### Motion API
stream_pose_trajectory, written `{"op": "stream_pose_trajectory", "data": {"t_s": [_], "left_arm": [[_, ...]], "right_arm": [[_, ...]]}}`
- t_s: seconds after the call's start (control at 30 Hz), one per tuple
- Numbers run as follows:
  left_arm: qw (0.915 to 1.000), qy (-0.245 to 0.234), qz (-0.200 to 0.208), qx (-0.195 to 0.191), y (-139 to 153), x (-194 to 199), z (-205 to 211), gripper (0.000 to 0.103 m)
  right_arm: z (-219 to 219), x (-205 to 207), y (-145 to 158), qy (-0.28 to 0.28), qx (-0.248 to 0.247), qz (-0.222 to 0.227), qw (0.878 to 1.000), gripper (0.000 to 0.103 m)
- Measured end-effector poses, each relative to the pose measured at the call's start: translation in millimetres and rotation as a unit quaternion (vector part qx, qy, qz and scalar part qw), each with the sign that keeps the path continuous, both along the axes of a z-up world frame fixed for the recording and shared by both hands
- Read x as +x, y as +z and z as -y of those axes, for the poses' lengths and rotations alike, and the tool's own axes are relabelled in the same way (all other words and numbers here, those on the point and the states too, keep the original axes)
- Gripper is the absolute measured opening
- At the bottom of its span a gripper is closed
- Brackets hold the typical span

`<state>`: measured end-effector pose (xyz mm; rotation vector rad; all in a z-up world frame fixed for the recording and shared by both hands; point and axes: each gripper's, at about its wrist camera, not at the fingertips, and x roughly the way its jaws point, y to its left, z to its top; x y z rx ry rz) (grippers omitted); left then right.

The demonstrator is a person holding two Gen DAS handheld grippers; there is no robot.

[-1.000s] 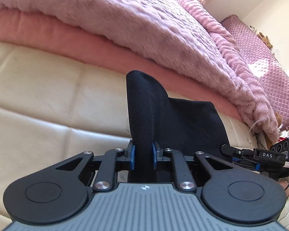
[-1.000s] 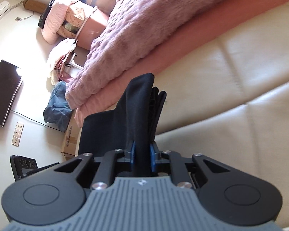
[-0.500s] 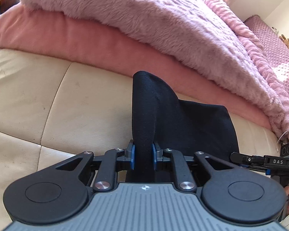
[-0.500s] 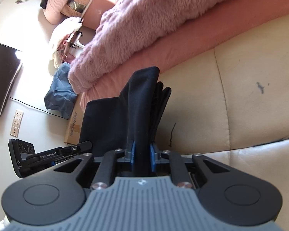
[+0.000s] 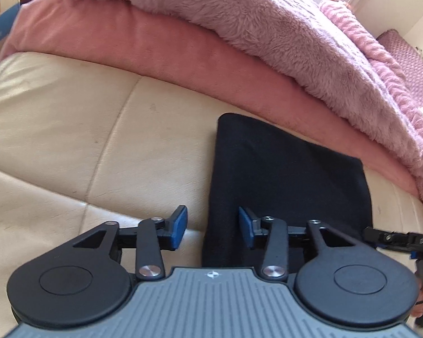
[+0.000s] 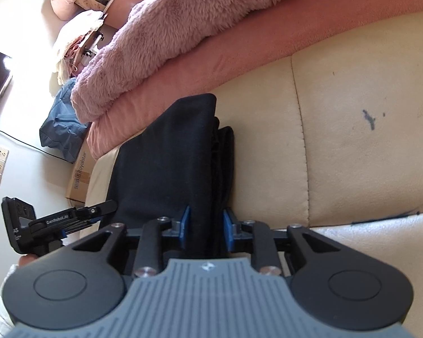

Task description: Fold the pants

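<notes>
Released: left gripper (image 5: 213, 229) now spread wide, black pants (image 5: 284, 186) flat on cream couch (image 5: 70, 129); right gripper (image 6: 205, 229) part-open around folded edge.

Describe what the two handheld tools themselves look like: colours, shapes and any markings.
Both match: the left tool and right tool have black linkage arms with silver screws, two round black discs, a ribbed grey body with a small white emblem, and blue finger pads. Seen from the side, the left tool reads "GenRobot.AI"; the right shows "DAS".
</notes>
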<state>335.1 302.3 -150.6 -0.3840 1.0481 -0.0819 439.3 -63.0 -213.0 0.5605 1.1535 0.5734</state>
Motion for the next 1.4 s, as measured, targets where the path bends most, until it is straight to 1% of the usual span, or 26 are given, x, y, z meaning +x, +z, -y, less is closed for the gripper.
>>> {"op": "stream_pose_trajectory", "data": {"t_s": [0.07, 0.17, 0.23, 0.3, 0.33, 0.37, 0.43, 0.5, 0.53, 0.63, 0.73, 0.77, 0.8, 0.83, 0.87, 0.9, 0.97, 1.03, 1.07, 1.1, 1.13, 1.23, 1.27, 1.3, 1.33, 1.4], "left_arm": [[0.9998, -0.002, -0.009, 0.020, 4, -8, 1, 0.050], [0.9982, 0.007, -0.020, 0.056, 14, -20, 7, 0.050], [0.9951, 0.020, -0.030, 0.093, 23, -25, 14, 0.049], [0.9900, 0.037, -0.032, 0.133, 36, -34, 22, 0.044], [0.9887, 0.043, -0.020, 0.143, 46, -41, 27, 0.044], [0.9889, 0.044, 0.000, 0.142, 57, -49, 32, 0.044], [0.9876, 0.052, 0.050, 0.139, 82, -68, 44, 0.044], [0.9832, 0.062, 0.096, 0.142, 107, -87, 58, 0.044], [0.9804, 0.066, 0.117, 0.144, 120, -97, 66, 0.044], [0.9713, 0.070, 0.162, 0.160, 152, -123, 92, 0.045], [0.9579, 0.065, 0.208, 0.187, 177, -146, 122, 0.051], [0.9526, 0.062, 0.219, 0.202, 184, -153, 131, 0.052], [0.9449, 0.058, 0.231, 0.224, 189, -161, 143, 0.052], [0.9352, 0.056, 0.244, 0.251, 192, -168, 157, 0.053], [0.9269, 0.058, 0.252, 0.272, 193, -173, 166, 0.056], [0.9219, 0.059, 0.258, 0.283, 195, -178, 174, 0.060], [0.9204, 0.061, 0.264, 0.281, 198, -189, 185, 0.062], [0.9216, 0.066, 0.269, 0.272, 198, -202, 192, 0.069], [0.9213, 0.067, 0.272, 0.269, 197, -208, 195, 0.076], [0.9196, 0.070, 0.278, 0.268, 195, -214, 197, 0.080], [0.9173, 0.074, 0.285, 0.268, 194, -221, 199, 0.080], [0.9060, 0.102, 0.308, 0.271, 187, -244, 204, 0.087], [0.9057, 0.106, 0.305, 0.275, 185, -248, 205, 0.087], [0.9076, 0.110, 0.296, 0.277, 182, -250, 205, 0.087], [0.9115, 0.113, 0.285, 0.274, 179, -254, 204, 0.088], [0.9229, 0.116, 0.259, 0.260, 171, -257, 200, 0.088]], "right_arm": [[1, -4, 8, 0.003, -0.026, 0.015, 1.000, 0.028], [8, -14, 23, 0.001, -0.041, 0.029, 0.999, 0.028], [13, -23, 39, 0.002, -0.057, 0.046, 0.997, 0.026], [21, -36, 59, -0.003, -0.061, 0.065, 0.996, 0.026], [27, -46, 73, -0.005, -0.059, 0.085, 0.995, 0.026], [31, -54, 86, -0.007, -0.059, 0.105, 0.993, 0.028], [43, -77, 114, -0.011, -0.062, 0.153, 0.986, 0.033], [54, -99, 141, -0.018, -0.069, 0.198, 0.978, 0.039], [58, -109, 153, -0.020, -0.073, 0.217, 0.973, 0.040], [71, -142, 189, -0.032, -0.083, 0.277, 0.957, 0.048], [78, -174, 219, -0.039, -0.098, 0.334, 0.937, 0.060], [78, -183, 226, -0.037, -0.102, 0.347, 0.931, 0.067], [78, -192, 232, -0.036, -0.105, 0.360, 0.926, 0.074], [77, -201, 239, -0.036, -0.107, 0.370, 0.922, 0.076], [75, -208, 243, -0.034, -0.108, 0.377, 0.919, 0.079], [75, -217, 248, -0.033, -0.109, 0.385, 0.916, 0.082], [68, -231, 254, -0.033, -0.113, 0.394, 0.911, 0.081], [65, -247, 255, -0.035, -0.122, 0.400, 0.908, 0.082], [64, -254, 253, -0.038, -0.127, 0.402, 0.906, 0.082], [65, -260, 251, -0.042, -0.130, 0.403, 0.905, 0.082], [65, -265, 248, -0.046, -0.133, 0.400, 0.906, 0.082], [62, -281, 236, -0.059, -0.143, 0.391, 0.907, 0.082], [60, -286, 232, -0.061, -0.149, 0.390, 0.906, 0.082], [57, -289, 228, -0.060, -0.156, 0.390, 0.906, 0.082], [54, -293, 224, -0.057, -0.161, 0.389, 0.905, 0.082], [47, -300, 217, -0.046, -0.162, 0.385, 0.907, 0.082]]}}
